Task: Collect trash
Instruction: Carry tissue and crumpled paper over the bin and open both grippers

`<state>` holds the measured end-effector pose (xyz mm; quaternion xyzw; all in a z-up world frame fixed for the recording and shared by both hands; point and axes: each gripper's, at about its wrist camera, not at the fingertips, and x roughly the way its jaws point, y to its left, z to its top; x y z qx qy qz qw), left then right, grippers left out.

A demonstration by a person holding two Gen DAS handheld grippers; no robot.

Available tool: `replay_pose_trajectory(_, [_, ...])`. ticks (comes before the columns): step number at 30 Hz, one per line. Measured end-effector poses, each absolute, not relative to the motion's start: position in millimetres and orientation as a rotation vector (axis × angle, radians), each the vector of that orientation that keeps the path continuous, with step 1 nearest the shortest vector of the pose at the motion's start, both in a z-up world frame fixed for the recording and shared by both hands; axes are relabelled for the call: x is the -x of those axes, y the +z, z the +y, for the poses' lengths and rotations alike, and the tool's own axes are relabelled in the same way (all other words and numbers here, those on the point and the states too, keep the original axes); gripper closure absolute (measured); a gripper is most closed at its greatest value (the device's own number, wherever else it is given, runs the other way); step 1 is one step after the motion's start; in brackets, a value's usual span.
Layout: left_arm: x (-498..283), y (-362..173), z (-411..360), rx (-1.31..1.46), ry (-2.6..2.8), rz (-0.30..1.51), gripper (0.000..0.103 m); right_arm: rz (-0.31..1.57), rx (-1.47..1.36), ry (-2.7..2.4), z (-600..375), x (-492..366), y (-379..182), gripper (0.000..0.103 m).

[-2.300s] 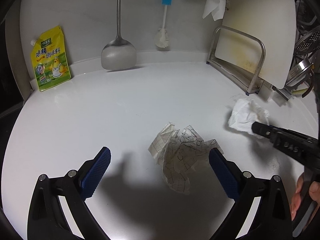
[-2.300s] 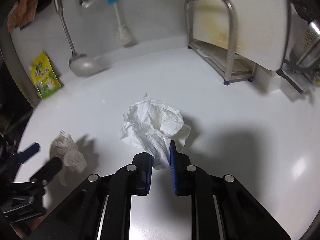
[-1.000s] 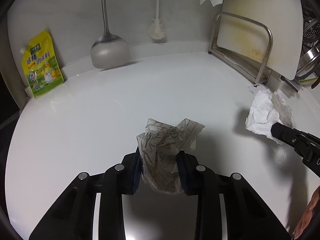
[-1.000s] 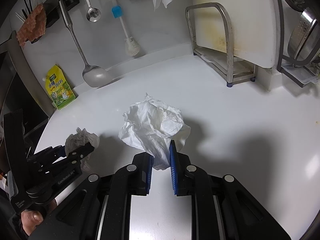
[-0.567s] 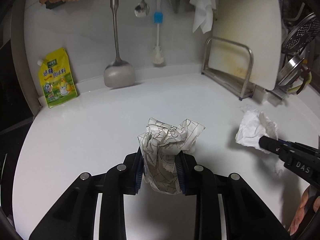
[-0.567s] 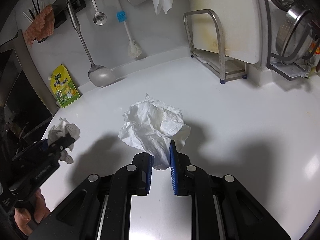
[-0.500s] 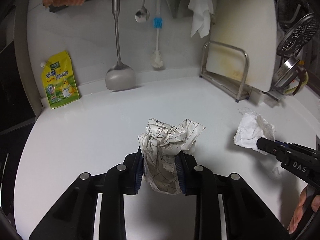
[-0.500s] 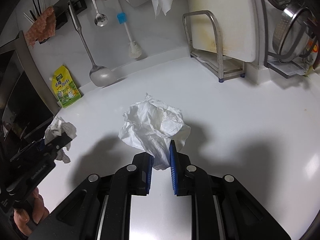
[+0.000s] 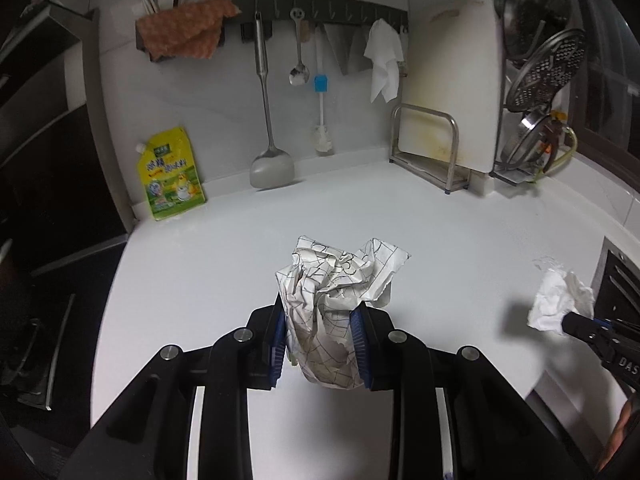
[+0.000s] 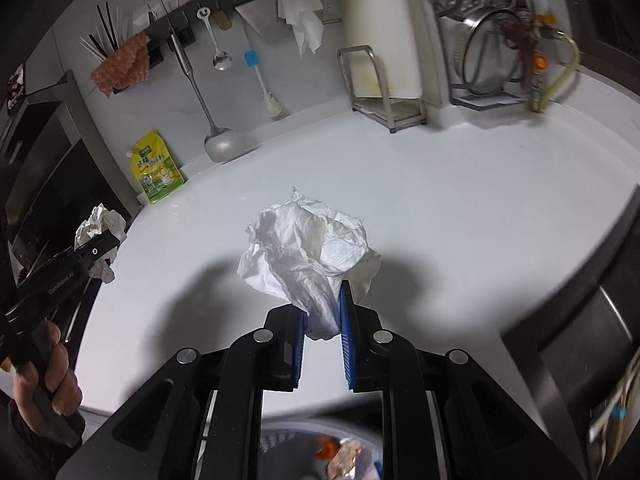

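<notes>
Left wrist view: two wads, one per gripper. Left gripper (image 9: 320,344) pinches grid-printed paper wad (image 9: 336,304); right gripper (image 10: 322,344) clamps white tissue wad (image 10: 308,256), both above white counter (image 9: 240,248).

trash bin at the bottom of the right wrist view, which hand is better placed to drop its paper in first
Right, probably. The right gripper, shut on the white tissue, hangs just above the bin. The left gripper holds the crumpled grid paper over the counter.

Black grippers (image 9: 320,344), blue ribbed pads (image 10: 345,336)
</notes>
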<state>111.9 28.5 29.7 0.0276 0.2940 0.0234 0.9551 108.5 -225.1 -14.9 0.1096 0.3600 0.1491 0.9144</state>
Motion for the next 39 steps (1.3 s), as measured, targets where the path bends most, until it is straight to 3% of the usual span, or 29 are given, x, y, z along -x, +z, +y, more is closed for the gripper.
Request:
replay_pose_trajectory(19, [-2.0, 30.4, 28.3, -0.123, -0.01, 0.679, 0.075, 0.806, -0.209, 0.16, -245.8, 51.1, -1.0, 0.088])
replay_pose_trajectory(39, [23.4, -52.6, -32.8, -0.106, -0.229, 0.828, 0.075, 0.952, -0.313, 0.242, -219.1, 77.4, -97.0, 0.088])
